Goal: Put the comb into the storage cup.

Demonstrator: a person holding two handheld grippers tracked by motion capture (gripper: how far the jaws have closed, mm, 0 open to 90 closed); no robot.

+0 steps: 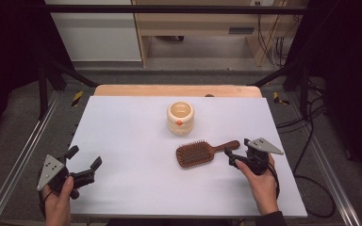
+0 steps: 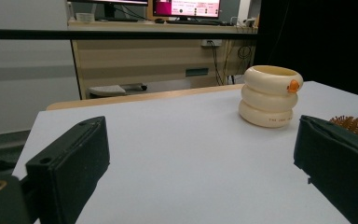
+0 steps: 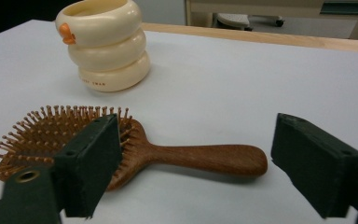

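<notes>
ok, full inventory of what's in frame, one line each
hairbrush: 1, brown wood, bristles up, flat on the table right of centre, handle pointing at the right gripper
cup: 1, cream, three stacked rings with a small orange mark, upright behind the hairbrush
table: 1, white top with a wooden far edge
desk: 1, light wood, beyond the table, monitors on it
left gripper: 1, black, jaws open, nothing between them, near left corner of the table
right gripper: 1, black, jaws open either side of the hairbrush handle, pads not pressing it
hands: 2, one on each gripper
</notes>
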